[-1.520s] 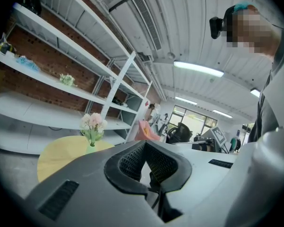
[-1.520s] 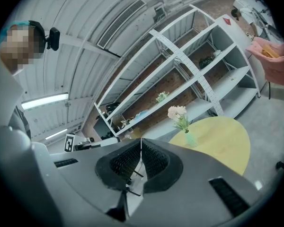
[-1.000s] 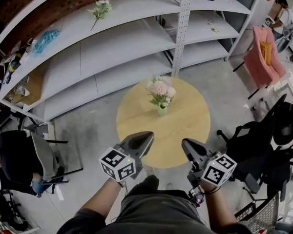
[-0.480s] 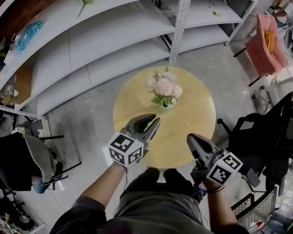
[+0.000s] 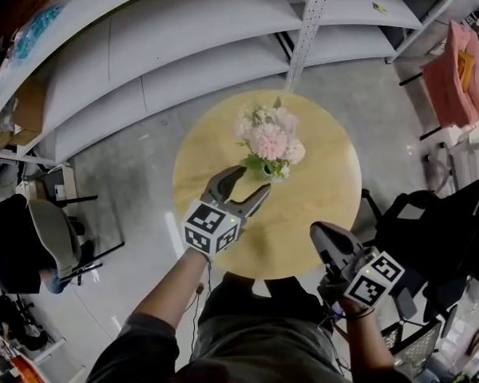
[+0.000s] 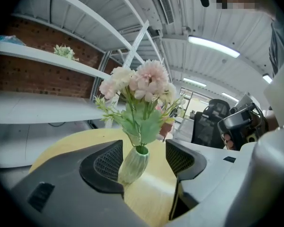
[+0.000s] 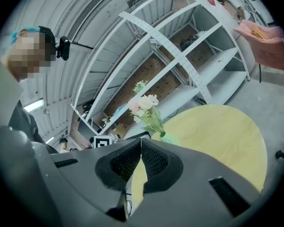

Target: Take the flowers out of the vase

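Pink and white flowers [image 5: 267, 136] stand in a small pale green ribbed vase [image 5: 276, 171] on the round wooden table [image 5: 319, 190]. My left gripper [image 5: 245, 183] reaches over the table just short of the vase, and its jaws are opening. In the left gripper view the vase [image 6: 134, 164] shows in the gap of the left gripper [image 6: 144, 160], ahead of the pads and untouched, with the flowers [image 6: 142, 82] above. My right gripper [image 5: 322, 236] hangs at the table's near edge, shut and empty. In its own view the right gripper [image 7: 141, 159] points toward the flowers [image 7: 144, 105].
Grey metal shelving [image 5: 191, 30] with an upright post [image 5: 307, 30] stands behind the table. Black office chairs [image 5: 439, 230] crowd the right side, with a pink chair [image 5: 455, 70] farther back. Another chair [image 5: 32, 242] is at the left. A second flower bunch [image 6: 64, 51] lies on a shelf.
My left gripper has moved forward and down to the vase, and its jaws have gone from shut to open. The right gripper has dropped a little and stays shut.
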